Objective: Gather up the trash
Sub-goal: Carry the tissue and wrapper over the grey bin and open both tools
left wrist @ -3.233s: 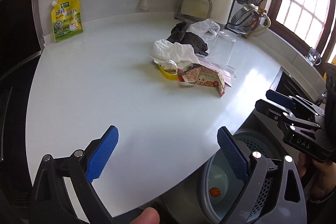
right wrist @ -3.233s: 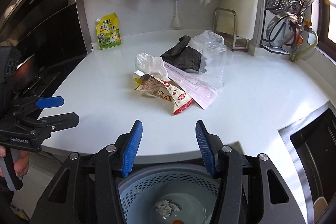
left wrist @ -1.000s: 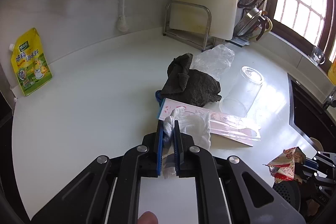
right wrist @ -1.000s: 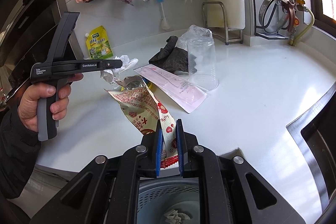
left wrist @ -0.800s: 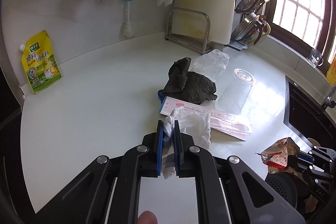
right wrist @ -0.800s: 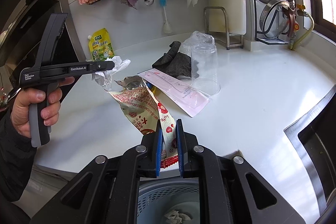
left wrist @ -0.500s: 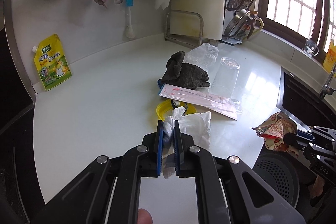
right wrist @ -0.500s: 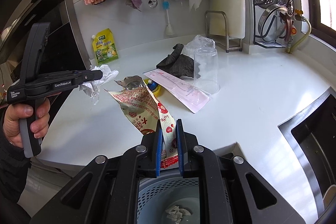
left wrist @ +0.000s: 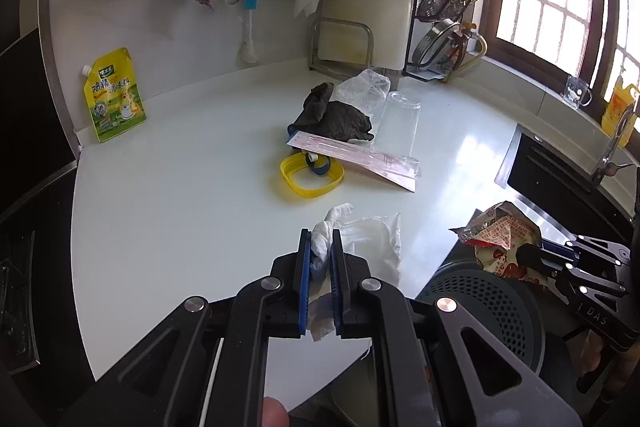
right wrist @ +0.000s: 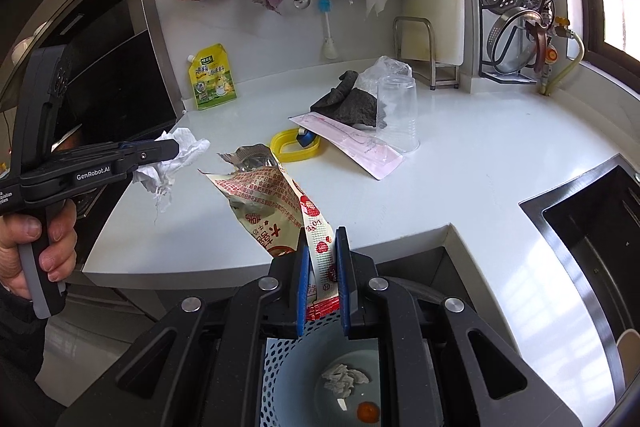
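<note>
While clamped at one edge in the right gripper (right wrist: 320, 267), limp red-and-white foil snack wrapper (right wrist: 276, 203); in the left gripper (left wrist: 319, 259), soft crumpled white tissue (left wrist: 360, 243), both judged featherlight.

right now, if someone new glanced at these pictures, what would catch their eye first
Most striking are the two pieces of trash in the air: the right gripper is shut on a torn red-and-white snack wrapper right above the perforated trash bin, while the left gripper pinches a crumpled white tissue over the counter's near edge. Behind them, a yellow ring, a dark cloth and an upside-down clear cup cluster mid-counter.
</note>
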Motion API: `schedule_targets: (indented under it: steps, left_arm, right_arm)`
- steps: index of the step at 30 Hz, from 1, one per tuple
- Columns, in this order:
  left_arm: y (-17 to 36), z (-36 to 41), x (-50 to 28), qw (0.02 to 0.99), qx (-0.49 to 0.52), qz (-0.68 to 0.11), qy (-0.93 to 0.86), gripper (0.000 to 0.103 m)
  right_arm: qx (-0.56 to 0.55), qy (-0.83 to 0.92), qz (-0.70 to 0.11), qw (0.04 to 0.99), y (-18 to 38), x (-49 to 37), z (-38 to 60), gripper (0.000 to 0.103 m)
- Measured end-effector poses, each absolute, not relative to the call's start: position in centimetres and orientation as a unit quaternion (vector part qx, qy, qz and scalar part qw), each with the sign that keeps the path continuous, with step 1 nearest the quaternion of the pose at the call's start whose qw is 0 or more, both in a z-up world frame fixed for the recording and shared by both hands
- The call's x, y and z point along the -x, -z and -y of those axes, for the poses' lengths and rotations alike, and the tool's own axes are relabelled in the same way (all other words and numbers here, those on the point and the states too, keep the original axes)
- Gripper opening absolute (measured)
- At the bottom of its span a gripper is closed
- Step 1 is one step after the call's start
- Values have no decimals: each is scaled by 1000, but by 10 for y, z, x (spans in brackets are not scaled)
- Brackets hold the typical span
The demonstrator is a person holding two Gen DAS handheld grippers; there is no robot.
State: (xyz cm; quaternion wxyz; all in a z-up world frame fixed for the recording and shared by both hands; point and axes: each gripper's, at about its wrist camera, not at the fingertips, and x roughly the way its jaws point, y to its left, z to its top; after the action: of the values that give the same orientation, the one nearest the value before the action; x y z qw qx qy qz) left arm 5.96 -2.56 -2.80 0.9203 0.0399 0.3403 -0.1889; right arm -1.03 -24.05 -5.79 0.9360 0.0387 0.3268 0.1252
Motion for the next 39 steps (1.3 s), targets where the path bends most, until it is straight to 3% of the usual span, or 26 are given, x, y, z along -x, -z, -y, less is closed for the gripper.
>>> schedule_targets:
  steps: [39]
  left_arm:
    - [63,96,37,887,-66,-370,270,10]
  right_arm:
    - [-61,-48,-353,932,95,120,286,12]
